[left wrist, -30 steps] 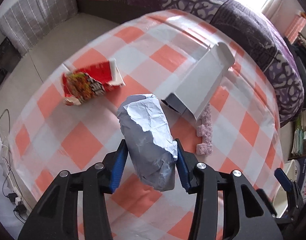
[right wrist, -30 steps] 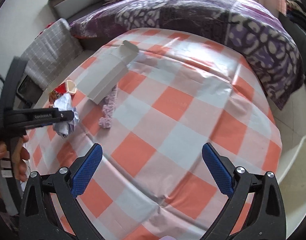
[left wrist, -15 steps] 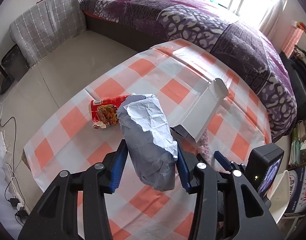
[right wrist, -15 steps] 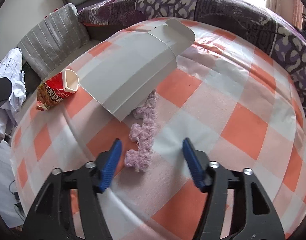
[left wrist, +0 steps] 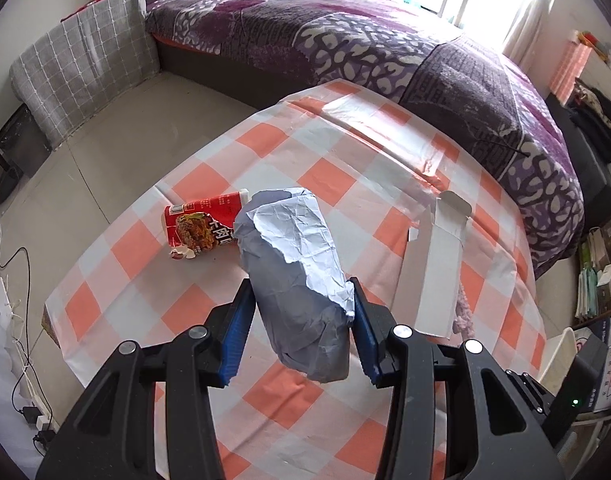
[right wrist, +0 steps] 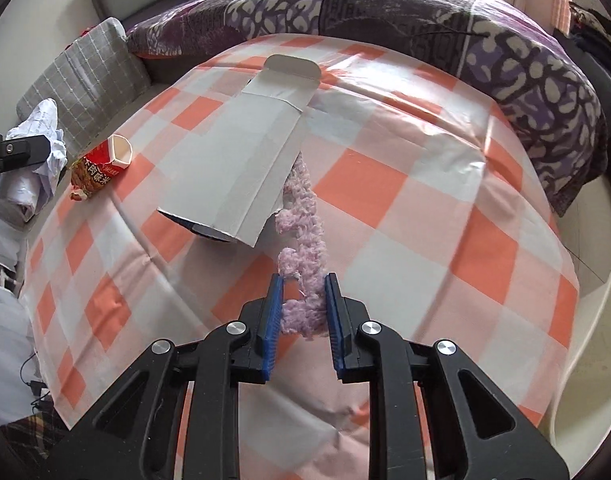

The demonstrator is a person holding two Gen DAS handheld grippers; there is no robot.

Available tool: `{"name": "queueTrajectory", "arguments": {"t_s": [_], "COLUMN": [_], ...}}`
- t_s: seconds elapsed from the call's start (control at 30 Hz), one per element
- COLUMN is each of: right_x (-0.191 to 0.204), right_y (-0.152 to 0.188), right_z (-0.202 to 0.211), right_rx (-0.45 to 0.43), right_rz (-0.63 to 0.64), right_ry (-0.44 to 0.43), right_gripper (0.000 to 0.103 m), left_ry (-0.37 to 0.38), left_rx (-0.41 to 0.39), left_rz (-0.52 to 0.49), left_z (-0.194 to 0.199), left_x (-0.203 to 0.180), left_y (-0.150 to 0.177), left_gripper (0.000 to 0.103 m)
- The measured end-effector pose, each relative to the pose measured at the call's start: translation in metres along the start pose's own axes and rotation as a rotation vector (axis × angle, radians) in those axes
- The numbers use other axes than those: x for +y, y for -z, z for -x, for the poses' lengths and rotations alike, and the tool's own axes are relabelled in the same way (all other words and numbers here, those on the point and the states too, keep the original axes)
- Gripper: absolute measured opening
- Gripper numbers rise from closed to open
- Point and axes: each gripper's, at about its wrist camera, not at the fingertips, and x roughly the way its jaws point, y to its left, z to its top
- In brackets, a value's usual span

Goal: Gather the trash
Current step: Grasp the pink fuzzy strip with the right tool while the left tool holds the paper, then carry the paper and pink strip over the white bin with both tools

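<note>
My left gripper [left wrist: 299, 320] is shut on a crumpled white-and-grey paper wad [left wrist: 293, 272] and holds it above the checked table. The wad also shows at the far left of the right wrist view [right wrist: 37, 136]. My right gripper [right wrist: 304, 304] is shut on the near end of a fluffy pink strip [right wrist: 301, 240] that lies on the tablecloth. A flattened grey carton [right wrist: 241, 160] lies partly over the strip's far end. The carton also shows in the left wrist view [left wrist: 435, 272]. A red noodle cup [left wrist: 203, 228] lies on its side; in the right wrist view it lies near the table's left edge [right wrist: 99, 168].
The table has an orange-and-white checked cloth [right wrist: 425, 216]. A bed with a purple patterned cover [left wrist: 365, 40] stands behind it. A grey checked cushion [left wrist: 85, 60] leans at the left. A white chair [right wrist: 593, 360] stands at the right edge. Cables lie on the floor [left wrist: 13, 320].
My right gripper has moved in low over the table and closed on the pink strip. My left gripper has lifted the paper wad higher and back from the table.
</note>
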Motion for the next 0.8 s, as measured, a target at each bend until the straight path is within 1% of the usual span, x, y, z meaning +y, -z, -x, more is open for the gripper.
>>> {"name": "queueTrajectory", "arguments": {"t_s": [0.1,0.2,0.33,0.4,0.47,0.57,0.67,0.73,0.77,0.8], "right_x": [-0.011,-0.019,-0.026,-0.029,-0.033,-0.04,-0.049,-0.053,-0.053,-0.052], "right_y": [0.007,0.013,0.015,0.015,0.016,0.015,0.015,0.018,0.021,0.025], "right_z": [0.012,0.027,0.053,0.065,0.076,0.084,0.082,0.069,0.065,0.056], "right_rx": [0.013,-0.014,-0.101,-0.146,-0.172,-0.177,-0.132,-0.09,-0.076,-0.054], "right_rz": [-0.029,-0.04,-0.024,-0.008,-0.005,-0.011,-0.04,-0.05,-0.045,-0.036], "right_ry": [0.016,0.038,0.061,0.075,0.079,0.074,0.065,0.067,0.068,0.068], "right_gripper": [0.02,0.02,0.02,0.015,0.014,0.013,0.014,0.019,0.032,0.05], "left_ry": [0.009,0.02,0.034,0.042,0.047,0.054,0.059,0.063,0.063,0.064], "left_rx": [-0.001,-0.004,-0.013,-0.015,-0.017,-0.017,-0.011,-0.003,0.001,0.004], "left_rz": [-0.015,-0.036,-0.057,-0.068,-0.077,-0.097,-0.11,-0.112,-0.112,-0.112], "left_z": [0.001,0.003,0.006,0.007,0.007,0.008,0.007,0.005,0.004,0.003], "left_x": [-0.009,-0.019,-0.031,-0.038,-0.043,-0.052,-0.057,-0.059,-0.059,-0.059], "left_y": [0.002,0.004,0.008,0.009,0.011,0.014,0.016,0.018,0.019,0.019], "left_gripper": [0.046,0.046,0.046,0.046,0.046,0.046,0.046,0.046,0.046,0.046]}}
